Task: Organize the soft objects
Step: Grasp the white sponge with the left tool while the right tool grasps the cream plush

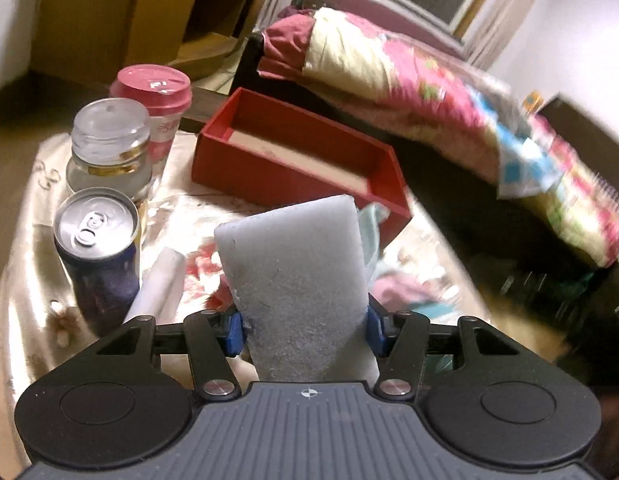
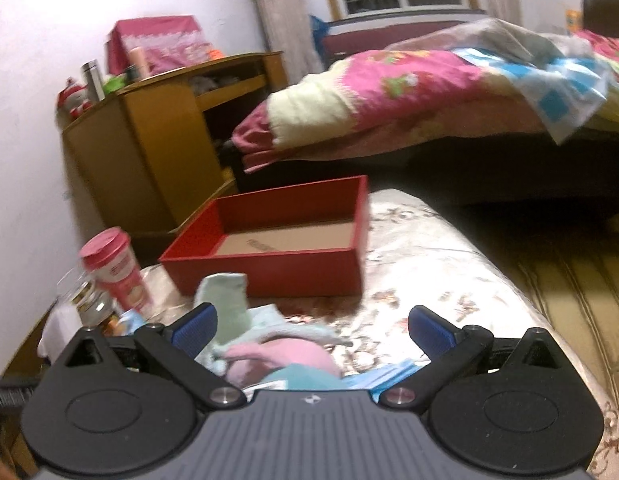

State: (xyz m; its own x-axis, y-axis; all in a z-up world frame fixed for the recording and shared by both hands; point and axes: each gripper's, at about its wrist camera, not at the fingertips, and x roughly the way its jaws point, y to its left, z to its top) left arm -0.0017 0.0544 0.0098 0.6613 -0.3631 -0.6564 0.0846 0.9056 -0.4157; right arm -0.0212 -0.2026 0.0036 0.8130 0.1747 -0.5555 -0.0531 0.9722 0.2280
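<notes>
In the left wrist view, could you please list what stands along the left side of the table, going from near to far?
Silver-topped dark blue drink can → clear glass jar with a transparent lid → pink paper cup with a pink plastic lid.

Red box (image 2: 269,236) open on top; can (image 1: 97,256), jar (image 1: 109,148), cup (image 1: 157,104) crowd left.

A table (image 1: 37,272) draped in a floral cloth was seen. At its left a can (image 1: 96,256), a jar (image 1: 109,148) and a pink cup (image 1: 155,108) were stood; a red box (image 1: 293,160) was set farther back, soft cloths (image 2: 261,344) near.
</notes>
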